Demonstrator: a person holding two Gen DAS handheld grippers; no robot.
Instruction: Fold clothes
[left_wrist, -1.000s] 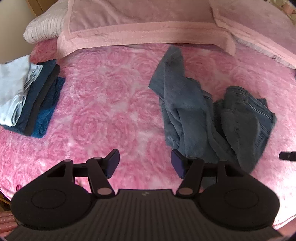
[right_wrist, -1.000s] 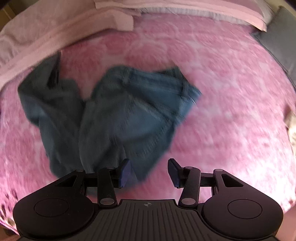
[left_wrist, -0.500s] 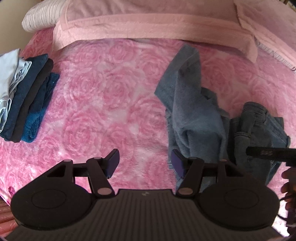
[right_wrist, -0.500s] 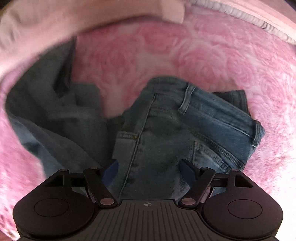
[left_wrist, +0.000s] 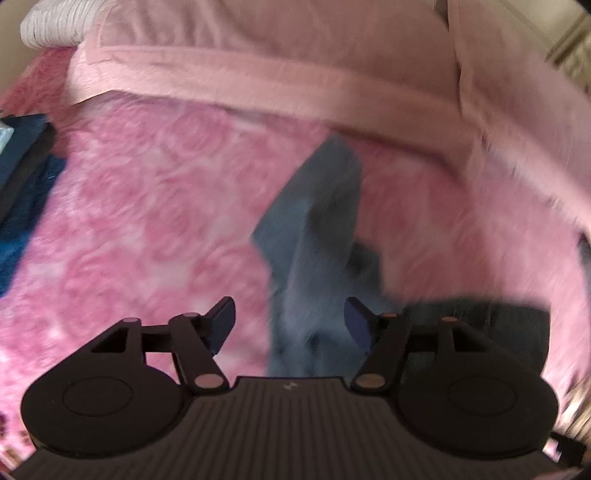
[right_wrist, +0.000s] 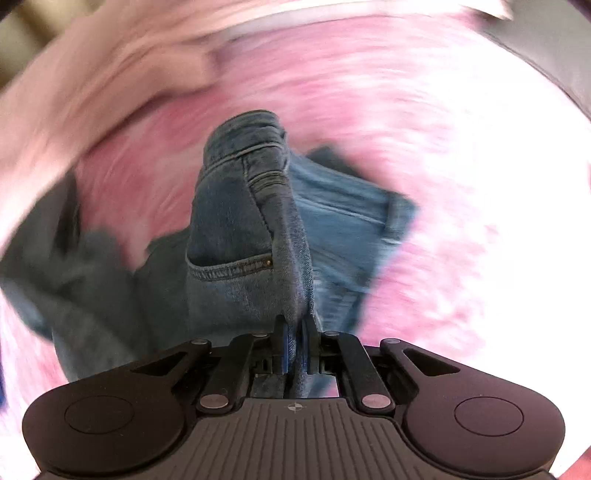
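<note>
A pair of blue jeans lies crumpled on the pink rose-patterned bedspread. My right gripper is shut on a fold of the jeans near the waistband and pocket; the cloth rises up between its pads. In the left wrist view a jeans leg stretches away from me. My left gripper is open and empty, its jaws either side of that leg just above it. Both views are blurred by motion.
A stack of folded dark blue clothes sits at the left edge of the bed. Pink pillows lie across the head of the bed. A grey cushion is at the far right.
My right gripper closed on the jeans at the waistband and lifted a fold. My left gripper moved right and forward over the jeans leg, still open.
</note>
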